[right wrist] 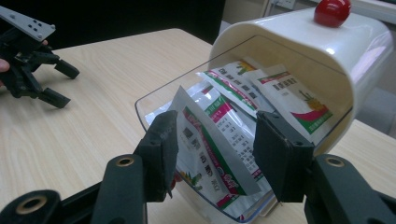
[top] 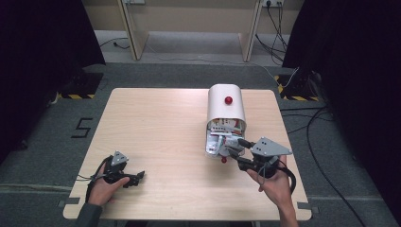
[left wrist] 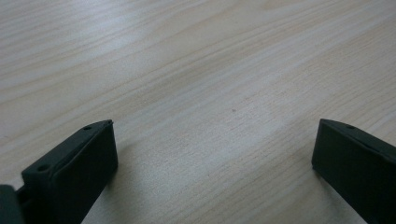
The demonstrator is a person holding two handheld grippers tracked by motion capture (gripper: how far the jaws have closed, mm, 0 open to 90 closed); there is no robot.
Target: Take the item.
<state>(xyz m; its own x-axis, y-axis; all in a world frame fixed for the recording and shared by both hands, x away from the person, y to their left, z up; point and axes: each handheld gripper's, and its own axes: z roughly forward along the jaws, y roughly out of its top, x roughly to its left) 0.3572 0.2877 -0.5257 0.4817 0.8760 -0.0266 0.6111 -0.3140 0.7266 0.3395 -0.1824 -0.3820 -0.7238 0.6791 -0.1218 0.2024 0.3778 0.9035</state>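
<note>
**Sachet box on pale wood table, two hand-held grippers**

Pale wood-grain table (top: pixel 156 123) on grey carpet, black curtains at both sides.

Near left: left gripper (top: pixel 134 178), held in the person's left hand (top: pixel 105 187), low over bare tabletop; jaws wide apart, nothing between them.

Near right: right gripper (right wrist: pixel 215 149), held in the right hand (top: pixel 276 184), jaws about half open at the mouth of the box. One printed sachet (right wrist: pixel 212 144) stands between the pads; whether they press it cannot be told.

Beyond: white box (top: pixel 226 111) with red knob (top: pixel 229 100), clear flap lowered, further sachets (right wrist: pixel 275 95) inside.
</note>
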